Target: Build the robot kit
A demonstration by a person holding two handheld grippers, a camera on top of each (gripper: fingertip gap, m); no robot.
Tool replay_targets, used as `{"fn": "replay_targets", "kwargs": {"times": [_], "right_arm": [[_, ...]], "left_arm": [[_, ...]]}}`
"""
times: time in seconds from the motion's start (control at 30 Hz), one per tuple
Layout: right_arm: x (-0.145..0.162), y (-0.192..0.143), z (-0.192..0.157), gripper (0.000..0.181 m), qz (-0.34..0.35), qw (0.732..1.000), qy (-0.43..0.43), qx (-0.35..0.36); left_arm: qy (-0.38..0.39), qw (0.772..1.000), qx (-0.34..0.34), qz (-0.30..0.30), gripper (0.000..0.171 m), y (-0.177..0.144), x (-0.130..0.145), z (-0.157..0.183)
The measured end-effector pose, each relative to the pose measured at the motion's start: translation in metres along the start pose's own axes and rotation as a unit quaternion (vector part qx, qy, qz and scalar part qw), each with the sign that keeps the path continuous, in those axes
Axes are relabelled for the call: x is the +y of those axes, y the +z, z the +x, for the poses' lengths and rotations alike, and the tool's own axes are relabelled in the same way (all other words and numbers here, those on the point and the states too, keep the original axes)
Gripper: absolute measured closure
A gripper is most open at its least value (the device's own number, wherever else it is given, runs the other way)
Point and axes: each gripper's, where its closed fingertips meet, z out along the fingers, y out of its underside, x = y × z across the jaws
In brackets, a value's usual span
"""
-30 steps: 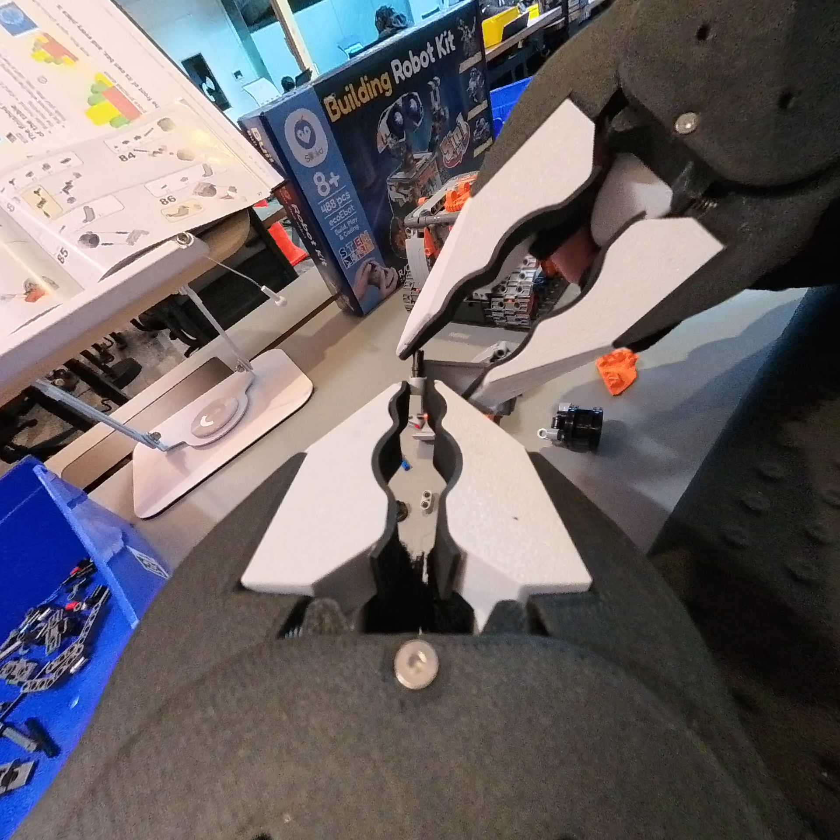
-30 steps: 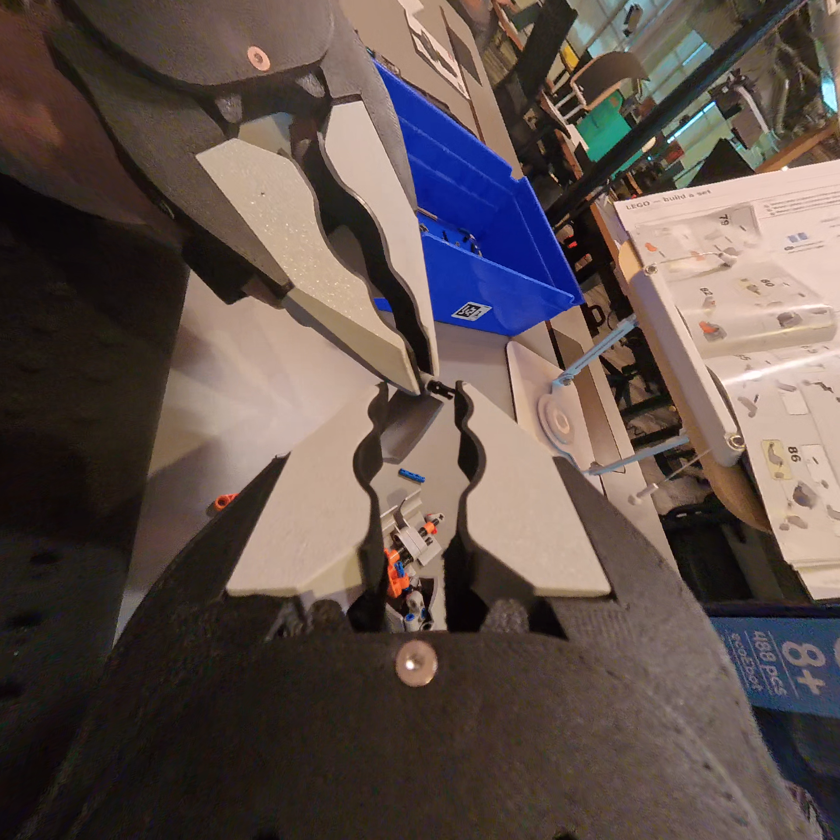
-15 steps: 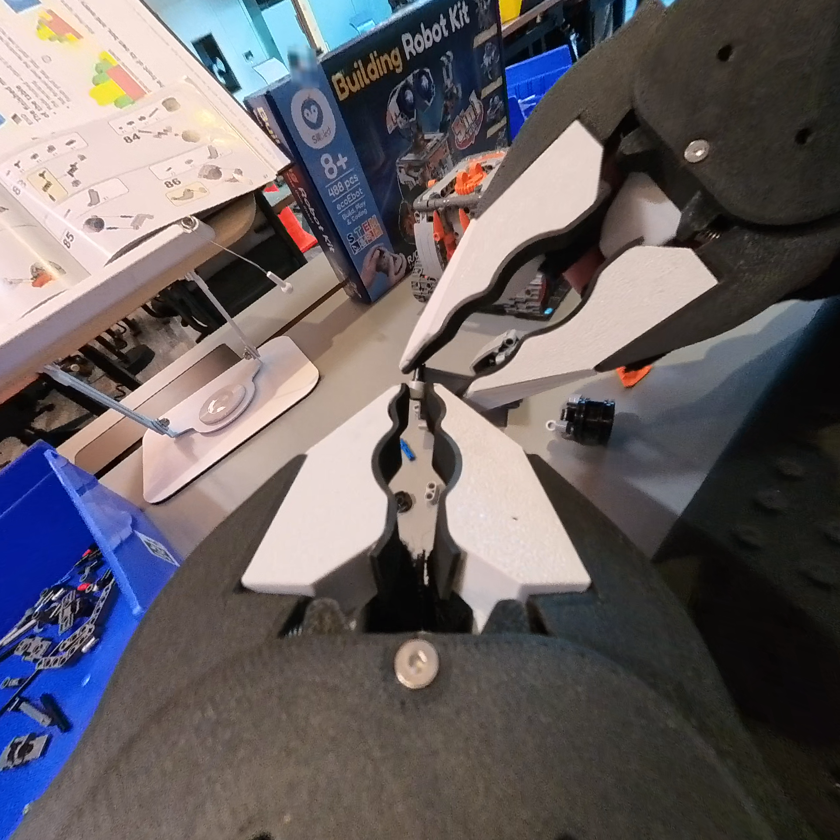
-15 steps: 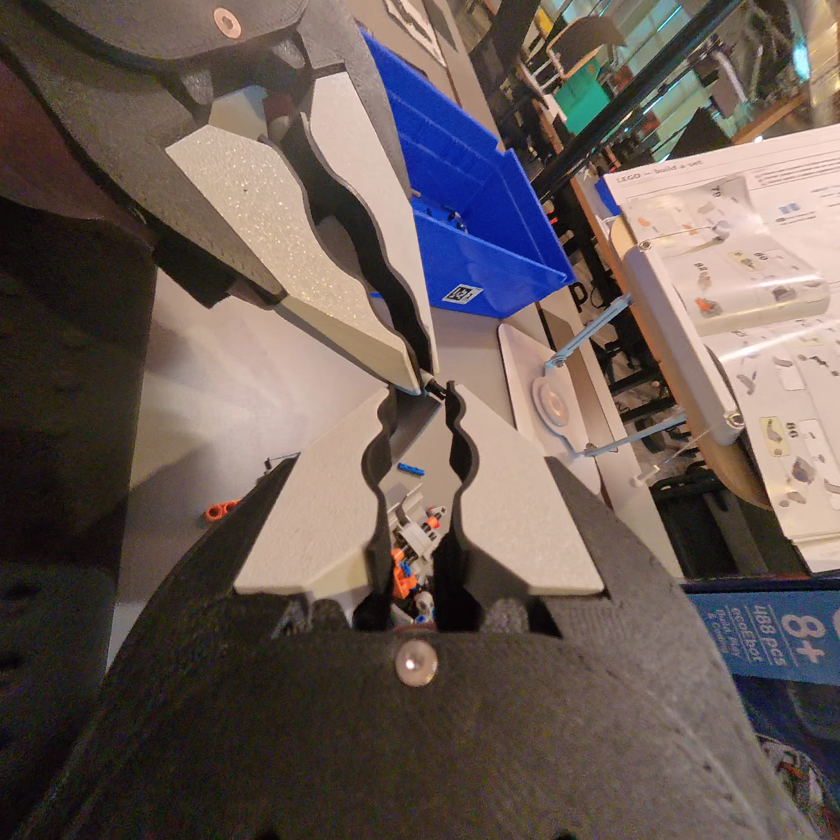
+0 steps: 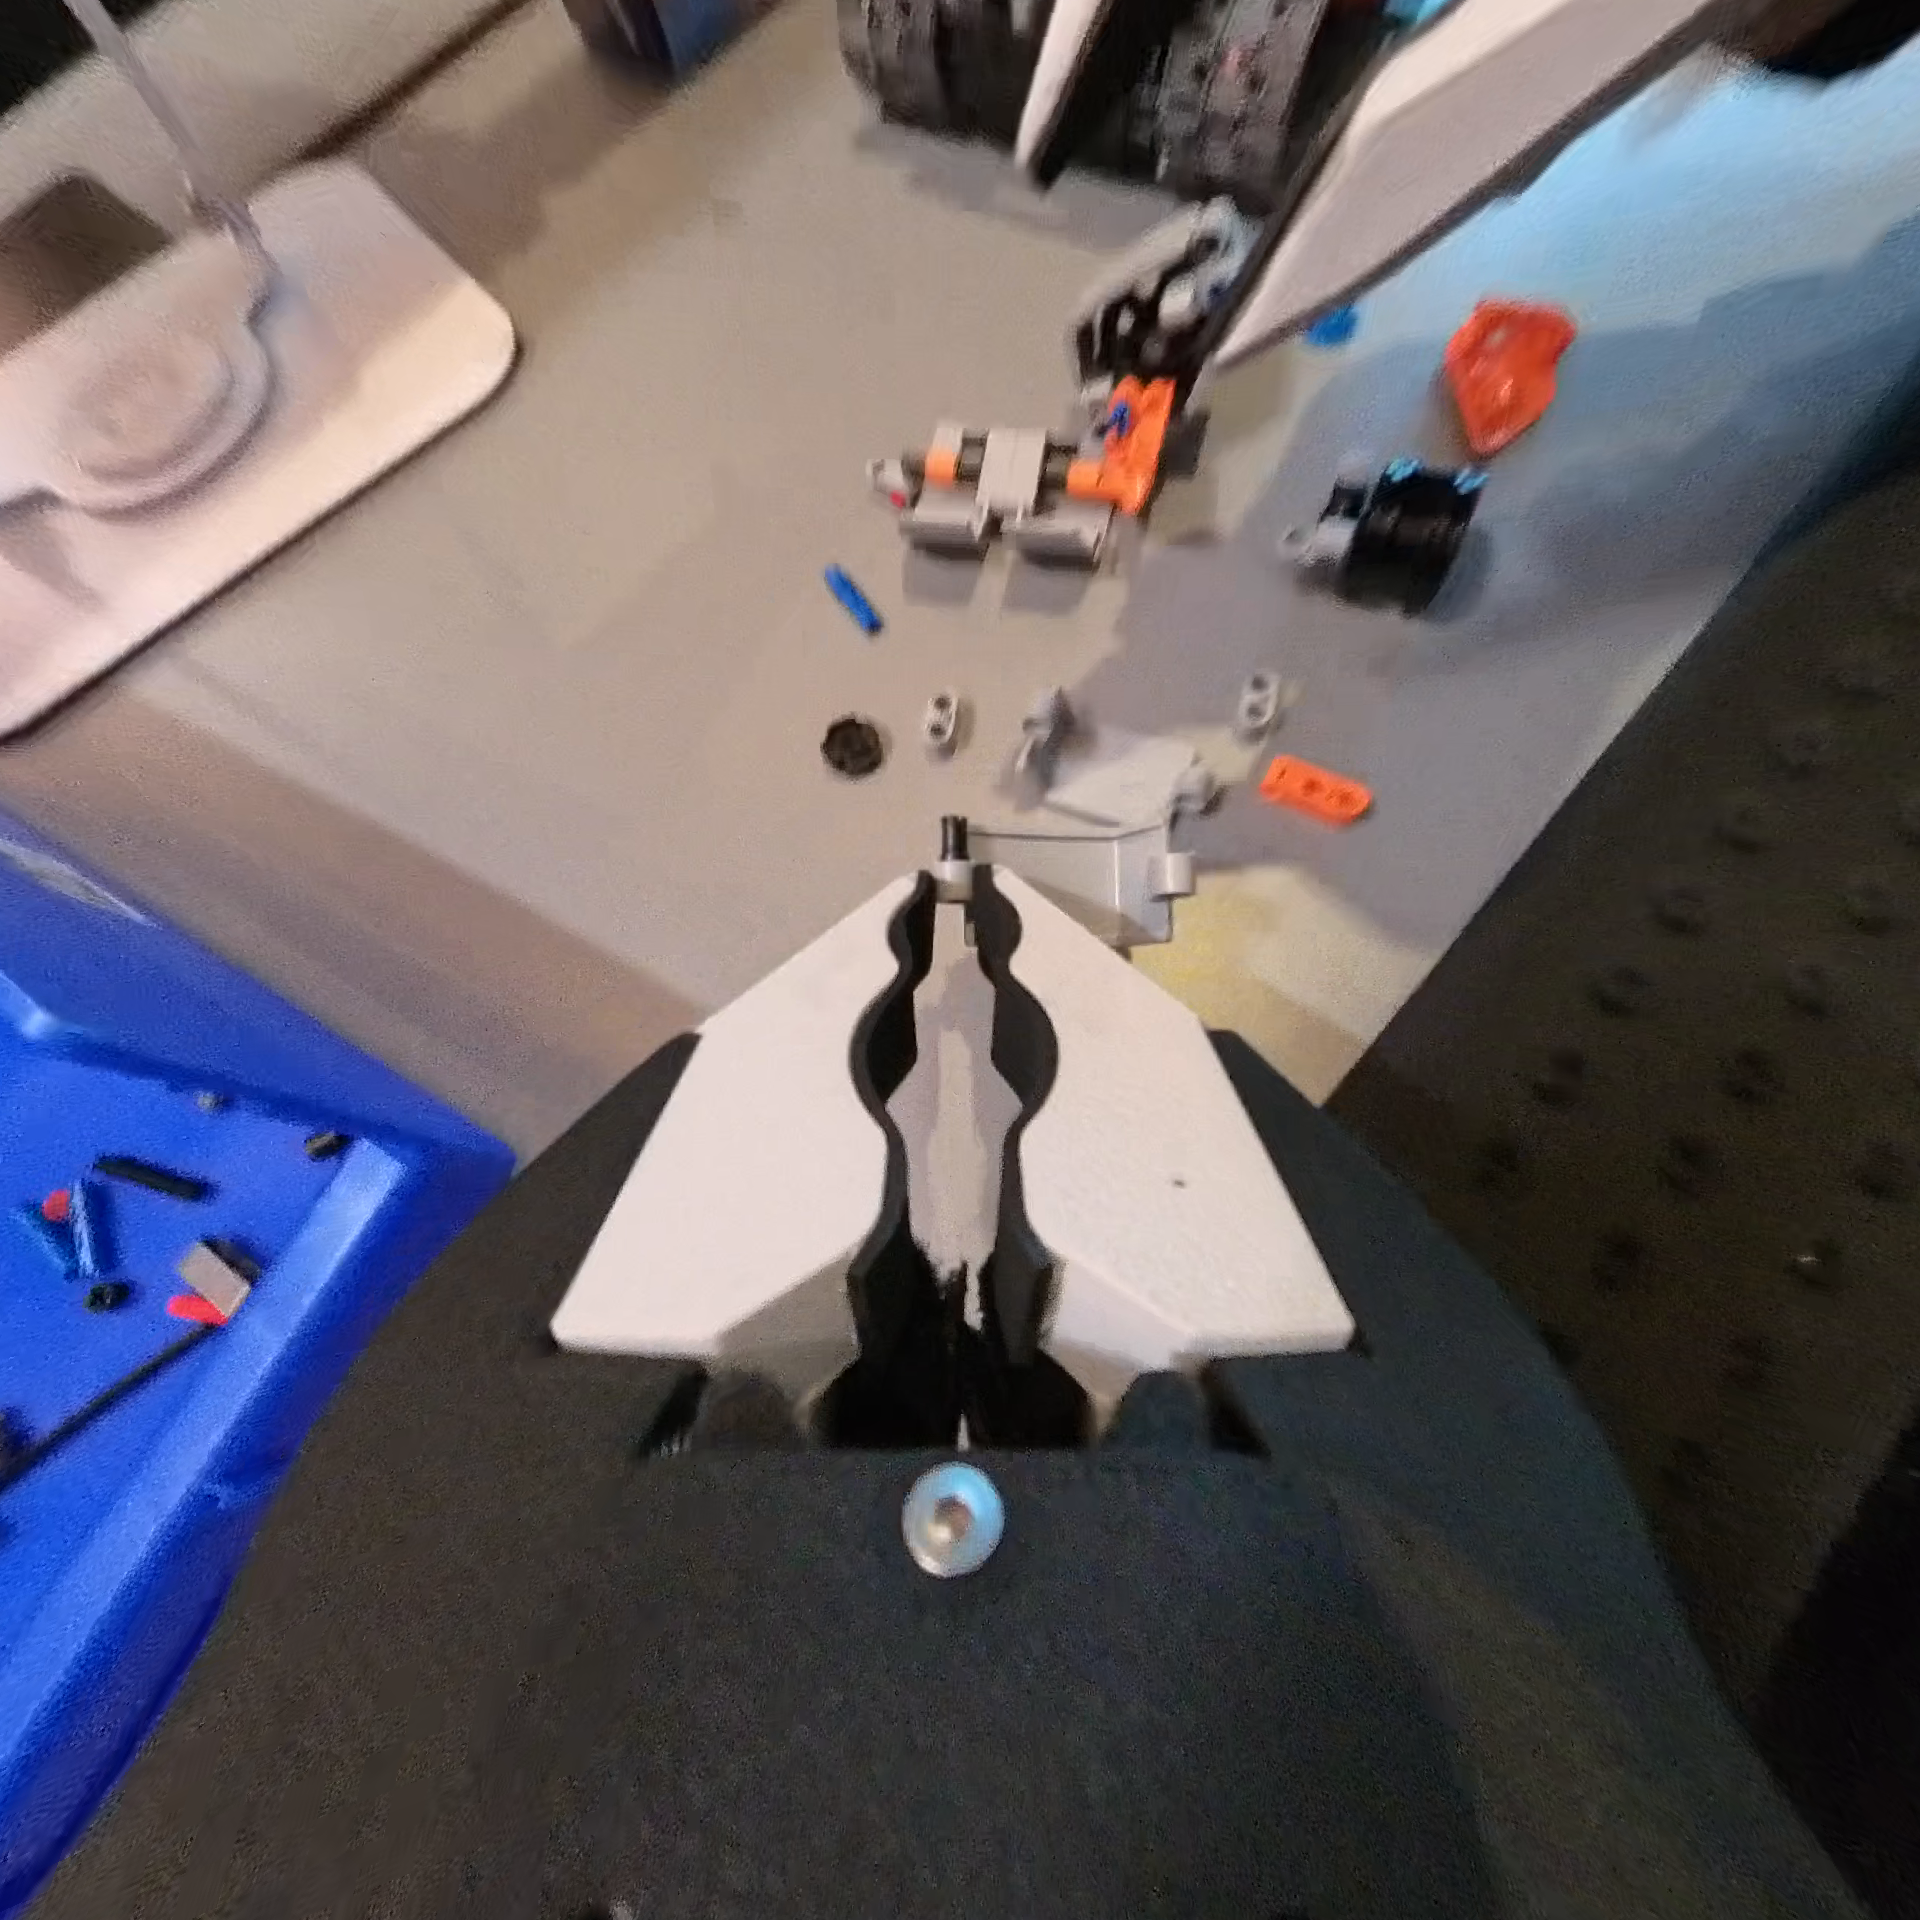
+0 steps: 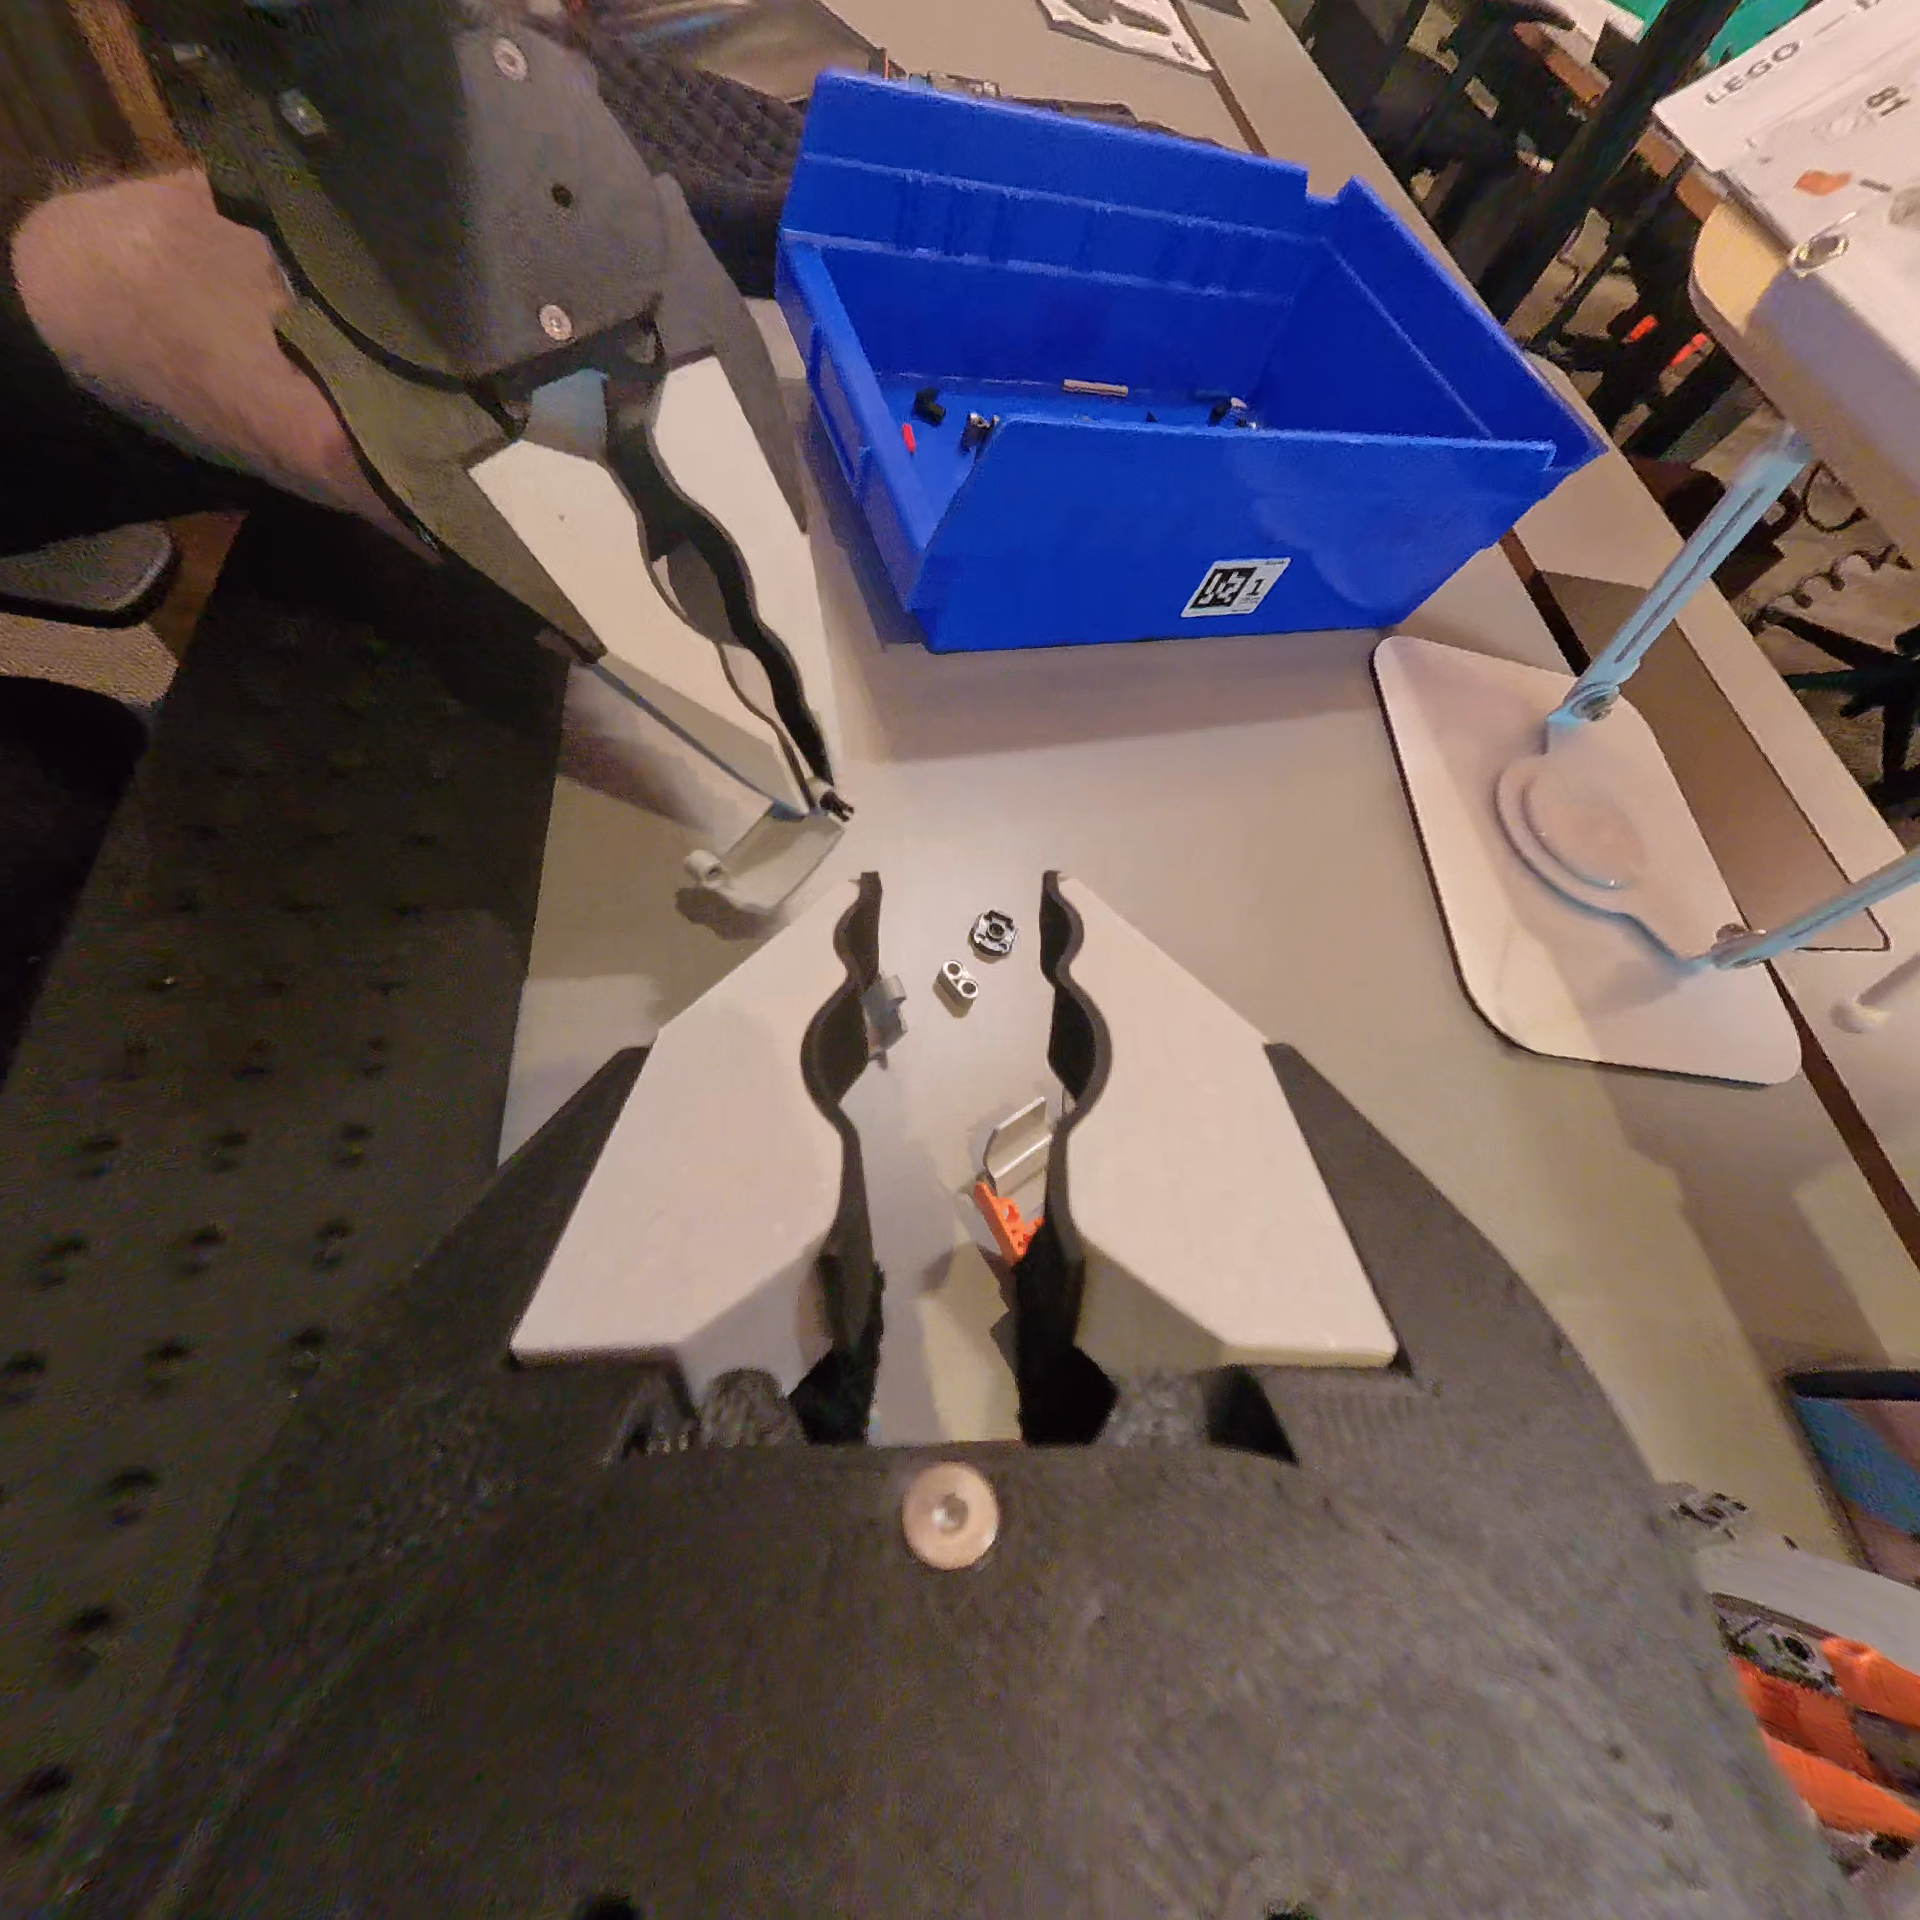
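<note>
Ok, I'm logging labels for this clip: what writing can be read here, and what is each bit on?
I list what bears writing, without repeating the wording.
White sticker on the front of the blue bin: a black square code pattern and one character, sharp.
Instruction page, upper right: a printed heading, cut off by the frame edge.
Left wrist view: too blurred, nothing legible.

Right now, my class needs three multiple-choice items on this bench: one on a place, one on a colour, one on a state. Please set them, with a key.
1. The blue bin stands: A on the table; B on the floor; C on a chair.
2. The flat holed beam near the grey panel is: A green; B orange; C yellow.
3. The right tongs are: A shut on a wheel; B shut on a pin; C open.
Key: A, its base rests on the tabletop; B, it is plainly orange; C, a wide gap with loose pieces showing through.
</note>
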Motion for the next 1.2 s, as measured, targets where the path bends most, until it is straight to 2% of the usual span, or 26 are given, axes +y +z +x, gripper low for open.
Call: {"fn": "replay_targets", "kwargs": {"times": [0.1,0.33,0.43,0.53,0.67,0.77,0.87,0.93,1.1,1.2], "right_arm": [[0.002,0.001,-0.003,0.157,0.001,1.000,-0.001,-0.008],[0.001,0.002,-0.009,0.165,0.023,0.999,0.006,-0.038],[-0.001,-0.001,-0.005,0.167,0.033,0.999,0.010,-0.035],[-0.002,-0.004,-0.002,0.170,0.044,0.998,0.017,-0.037],[-0.003,-0.006,0.001,0.171,0.056,0.997,0.024,-0.040],[-0.002,-0.006,0.003,0.172,0.059,0.997,0.028,-0.040],[0.001,-0.004,0.004,0.172,0.058,0.997,0.031,-0.041],[0.003,-0.003,0.005,0.172,0.057,0.997,0.034,-0.042],[0.006,-0.002,0.008,0.172,0.054,0.997,0.033,-0.042],[0.009,-0.002,0.009,0.172,0.053,0.997,0.036,-0.043]], "left_arm": [[-0.006,0.999,0.022,-0.044,0.166,0.008,0.020,0.002],[0.013,0.996,0.036,-0.082,0.163,0.016,0.032,0.004],[0.020,0.997,0.038,-0.060,0.155,-0.003,0.027,-0.001],[0.018,0.999,0.023,-0.029,0.152,-0.038,0.015,-0.015],[0.012,0.998,-0.066,-0.006,0.155,-0.093,0.006,-0.072],[0.003,0.989,-0.142,-0.037,0.154,-0.116,0.012,-0.121],[0.003,0.980,-0.179,-0.091,0.153,-0.115,0.024,-0.159],[-0.008,0.978,-0.176,-0.113,0.151,-0.108,0.031,-0.178],[-0.013,0.970,-0.201,-0.132,0.151,-0.101,0.028,-0.226],[-0.018,0.969,-0.190,-0.154,0.151,-0.093,0.027,-0.246]]}}
